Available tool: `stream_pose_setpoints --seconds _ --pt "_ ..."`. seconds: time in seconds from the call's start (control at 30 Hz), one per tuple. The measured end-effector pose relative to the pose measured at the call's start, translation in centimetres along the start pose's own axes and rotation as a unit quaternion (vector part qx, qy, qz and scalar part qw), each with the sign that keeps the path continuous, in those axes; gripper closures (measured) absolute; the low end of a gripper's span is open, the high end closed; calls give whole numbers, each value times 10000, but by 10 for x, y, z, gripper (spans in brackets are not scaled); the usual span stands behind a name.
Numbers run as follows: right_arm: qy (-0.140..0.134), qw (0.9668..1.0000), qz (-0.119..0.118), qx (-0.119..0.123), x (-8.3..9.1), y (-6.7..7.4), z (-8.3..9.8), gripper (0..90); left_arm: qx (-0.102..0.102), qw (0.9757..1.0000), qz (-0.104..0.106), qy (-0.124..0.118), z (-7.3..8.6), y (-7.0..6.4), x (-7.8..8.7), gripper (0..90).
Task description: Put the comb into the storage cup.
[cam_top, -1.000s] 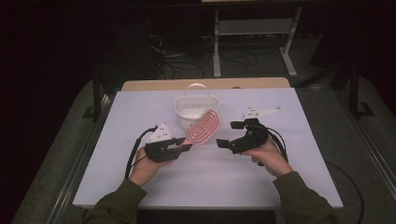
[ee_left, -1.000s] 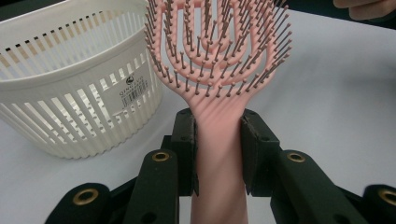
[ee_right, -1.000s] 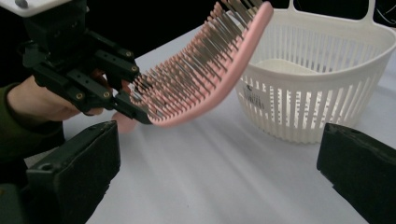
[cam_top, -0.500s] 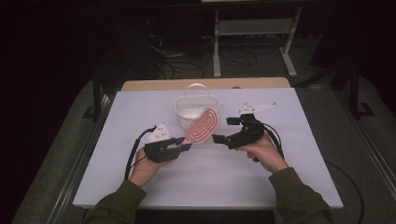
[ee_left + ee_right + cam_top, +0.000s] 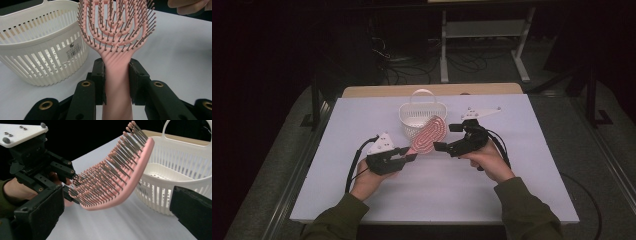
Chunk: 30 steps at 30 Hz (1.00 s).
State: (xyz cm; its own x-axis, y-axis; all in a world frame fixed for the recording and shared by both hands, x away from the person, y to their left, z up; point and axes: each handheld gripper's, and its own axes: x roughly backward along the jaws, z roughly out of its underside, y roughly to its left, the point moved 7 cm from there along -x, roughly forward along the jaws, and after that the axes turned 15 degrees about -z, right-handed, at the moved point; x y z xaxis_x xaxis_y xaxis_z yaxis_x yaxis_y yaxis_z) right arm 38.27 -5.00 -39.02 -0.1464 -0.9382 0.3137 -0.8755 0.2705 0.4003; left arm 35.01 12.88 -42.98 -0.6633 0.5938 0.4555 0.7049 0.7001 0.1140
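The pink hairbrush (image 5: 428,136), its handle clenched in the left gripper (image 5: 408,156), slants up over the table toward the white basket (image 5: 410,119) just behind, while the right gripper (image 5: 440,147), jaws spread, waits beside its bristled head.

The hairbrush (image 5: 117,45) looks like smooth pink plastic; the slatted basket (image 5: 37,50) is glossy white plastic. The table (image 5: 522,180) is matt white; the jaws are matt black.

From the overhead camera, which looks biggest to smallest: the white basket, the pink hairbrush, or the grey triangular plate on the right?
1. White basket.
2. Pink hairbrush, close behind, so that order is unsure; its handle is clamped in the left hand-held gripper.
3. Grey triangular plate, smallest.
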Motion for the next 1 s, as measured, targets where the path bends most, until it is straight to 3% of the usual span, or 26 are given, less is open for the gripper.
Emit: stream_pose_setpoints --seconds 0.7,1.0 --pt "-162 9998 -25 -111 -17 -7 -14 0 -43 10000 -13 -47 0 -6 -2 701" --pt "-133 9997 -33 -206 -20 -8 -11 37 -105 9999 -32 -71 0 -8 -2 701"
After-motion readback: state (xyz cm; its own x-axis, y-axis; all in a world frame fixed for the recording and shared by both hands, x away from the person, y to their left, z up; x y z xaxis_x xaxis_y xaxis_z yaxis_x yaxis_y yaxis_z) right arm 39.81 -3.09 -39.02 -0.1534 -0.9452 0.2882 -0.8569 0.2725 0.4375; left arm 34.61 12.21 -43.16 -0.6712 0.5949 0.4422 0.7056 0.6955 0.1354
